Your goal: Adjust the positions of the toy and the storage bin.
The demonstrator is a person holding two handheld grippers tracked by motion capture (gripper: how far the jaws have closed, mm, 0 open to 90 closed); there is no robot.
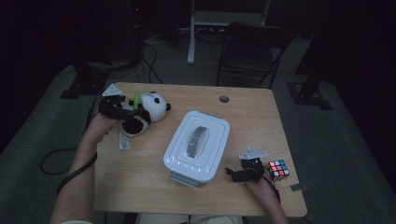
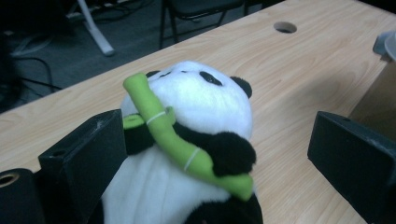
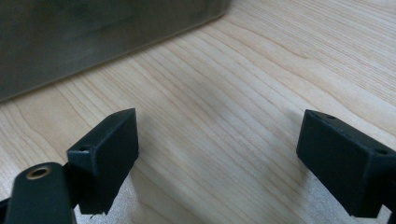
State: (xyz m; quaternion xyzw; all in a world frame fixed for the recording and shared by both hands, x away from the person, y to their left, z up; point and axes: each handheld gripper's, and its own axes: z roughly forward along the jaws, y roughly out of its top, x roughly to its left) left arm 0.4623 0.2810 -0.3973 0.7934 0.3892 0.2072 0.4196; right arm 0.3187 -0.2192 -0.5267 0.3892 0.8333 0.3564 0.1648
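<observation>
A black-and-white panda plush (image 1: 148,110) holding a green bamboo stalk (image 2: 177,140) lies at the table's far left. My left gripper (image 1: 122,110) is open around the plush's body. In the left gripper view (image 2: 217,140) the left jaw sits close against the panda (image 2: 205,102) and the right jaw stands well apart from it. My right gripper (image 1: 233,173) is open near the front right, low over bare wood (image 3: 217,135), with nothing between its jaws. It points at the side of a white lidded box (image 1: 198,144).
The box has a grey handle (image 1: 197,141) and stands mid-table; its wall (image 3: 93,32) is just ahead of the right jaws. A colour cube (image 1: 278,169) lies right of the right hand. A white tag (image 1: 123,141) lies by the panda. A cable hole (image 1: 224,99) is at the back.
</observation>
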